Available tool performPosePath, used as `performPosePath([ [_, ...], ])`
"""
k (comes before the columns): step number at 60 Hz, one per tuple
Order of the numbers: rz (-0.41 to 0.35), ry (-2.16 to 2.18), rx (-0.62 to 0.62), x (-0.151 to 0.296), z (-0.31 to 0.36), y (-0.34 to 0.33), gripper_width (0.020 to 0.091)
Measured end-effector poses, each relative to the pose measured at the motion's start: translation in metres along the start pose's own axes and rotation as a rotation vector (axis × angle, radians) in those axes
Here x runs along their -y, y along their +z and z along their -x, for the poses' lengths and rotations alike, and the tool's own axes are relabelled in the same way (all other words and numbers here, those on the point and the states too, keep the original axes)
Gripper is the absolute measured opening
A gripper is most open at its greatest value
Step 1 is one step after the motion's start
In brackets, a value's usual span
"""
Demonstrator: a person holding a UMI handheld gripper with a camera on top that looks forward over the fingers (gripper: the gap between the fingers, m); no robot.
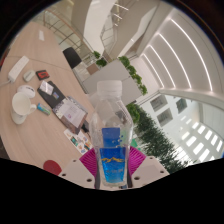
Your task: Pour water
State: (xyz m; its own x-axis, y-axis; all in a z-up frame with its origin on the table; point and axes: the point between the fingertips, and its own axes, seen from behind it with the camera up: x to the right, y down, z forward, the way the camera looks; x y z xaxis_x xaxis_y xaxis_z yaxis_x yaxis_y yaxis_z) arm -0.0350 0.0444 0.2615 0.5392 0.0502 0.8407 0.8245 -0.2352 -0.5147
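Note:
A clear plastic water bottle (111, 125) with a white cap and a blue label stands upright between my fingers. My gripper (112, 168) is shut on the bottle: both pink pads (88, 163) press against the blue label from either side. The bottle is lifted well above the wooden table (40, 75), which lies far below and to the left. A white cup (22, 105) sits on that table, left of the bottle.
The table holds a white box (18, 68), small packets (47, 88) and papers (72, 118). A dark chair (72, 58) stands beyond it. Green hedges (150, 125) and white curved balconies (165, 55) fill the space to the right, far below.

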Motion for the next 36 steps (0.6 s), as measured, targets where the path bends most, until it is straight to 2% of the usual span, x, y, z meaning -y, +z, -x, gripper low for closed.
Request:
performPosePath([
  [6, -0.015, -0.378, -0.022, 0.043, 0.045, 0.001, 0.0357],
  [9, 0.01, -0.53, -0.007, 0.049, 0.074, 0.005, 0.0357],
  [16, -0.012, -0.898, -0.05, 0.069, 0.102, 0.015, 0.0356],
  [36, 0.097, -1.257, -0.044, 0.069, 0.106, 0.029, 0.0359],
])
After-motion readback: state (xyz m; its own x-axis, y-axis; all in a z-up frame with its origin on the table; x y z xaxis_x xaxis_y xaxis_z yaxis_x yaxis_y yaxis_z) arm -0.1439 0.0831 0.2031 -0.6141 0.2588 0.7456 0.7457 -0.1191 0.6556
